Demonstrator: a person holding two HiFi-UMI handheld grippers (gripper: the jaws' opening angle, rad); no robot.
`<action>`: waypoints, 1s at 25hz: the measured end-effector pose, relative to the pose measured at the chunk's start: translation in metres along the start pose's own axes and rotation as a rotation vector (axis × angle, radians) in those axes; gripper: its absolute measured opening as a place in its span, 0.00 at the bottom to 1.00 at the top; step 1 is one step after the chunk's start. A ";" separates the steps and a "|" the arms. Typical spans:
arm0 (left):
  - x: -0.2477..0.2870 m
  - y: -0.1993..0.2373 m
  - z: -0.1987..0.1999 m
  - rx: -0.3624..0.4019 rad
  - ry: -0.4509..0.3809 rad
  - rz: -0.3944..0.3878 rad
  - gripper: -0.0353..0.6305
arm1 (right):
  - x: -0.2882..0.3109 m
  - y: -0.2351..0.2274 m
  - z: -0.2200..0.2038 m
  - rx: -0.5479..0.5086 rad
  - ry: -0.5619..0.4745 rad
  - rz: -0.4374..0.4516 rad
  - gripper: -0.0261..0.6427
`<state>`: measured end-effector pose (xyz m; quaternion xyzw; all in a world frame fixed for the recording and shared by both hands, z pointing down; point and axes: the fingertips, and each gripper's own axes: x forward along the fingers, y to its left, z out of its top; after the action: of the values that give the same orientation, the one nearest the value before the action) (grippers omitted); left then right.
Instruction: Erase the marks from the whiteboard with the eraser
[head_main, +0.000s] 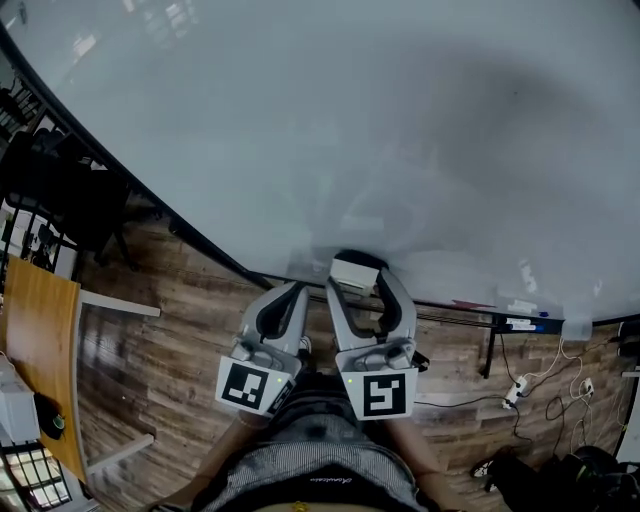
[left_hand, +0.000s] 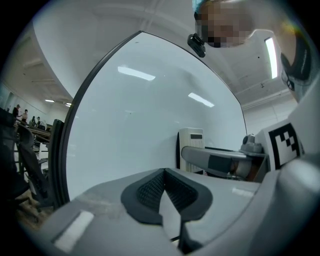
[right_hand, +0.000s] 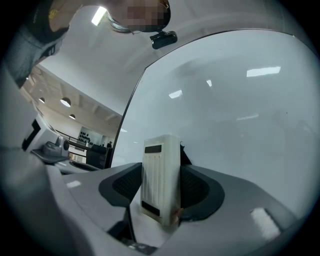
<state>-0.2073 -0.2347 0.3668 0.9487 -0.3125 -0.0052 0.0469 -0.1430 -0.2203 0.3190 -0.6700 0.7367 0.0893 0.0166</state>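
A big whiteboard (head_main: 330, 120) fills the head view, with only faint grey smudges on it. My right gripper (head_main: 357, 275) is shut on a white eraser (head_main: 353, 272) and holds it close to the board's lower edge. In the right gripper view the eraser (right_hand: 161, 180) stands upright between the dark pads (right_hand: 197, 187), with the whiteboard (right_hand: 235, 115) right behind it. My left gripper (head_main: 297, 290) sits just left of the right one, shut with nothing in it. In the left gripper view its pads (left_hand: 150, 189) meet in front of the whiteboard (left_hand: 145, 125), and the eraser (left_hand: 192, 145) shows at right.
A tray (head_main: 510, 322) under the board's lower right edge holds markers. Cables and a power strip (head_main: 520, 388) lie on the wooden floor at right. A wooden desk (head_main: 40, 350) stands at left, with dark chairs (head_main: 60, 190) behind it. The person's legs (head_main: 320, 470) are below.
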 end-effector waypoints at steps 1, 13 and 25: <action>-0.003 0.009 0.000 -0.001 0.001 -0.005 0.06 | 0.006 0.006 0.000 -0.002 -0.003 -0.008 0.39; -0.021 0.049 -0.004 0.008 0.004 -0.036 0.06 | 0.035 0.045 -0.007 -0.016 -0.016 -0.031 0.39; -0.064 0.117 -0.003 0.002 0.012 -0.001 0.06 | 0.086 0.122 -0.015 -0.036 0.003 0.052 0.39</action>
<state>-0.3285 -0.2903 0.3794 0.9490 -0.3116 0.0008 0.0476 -0.2712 -0.2968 0.3345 -0.6510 0.7522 0.1020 0.0008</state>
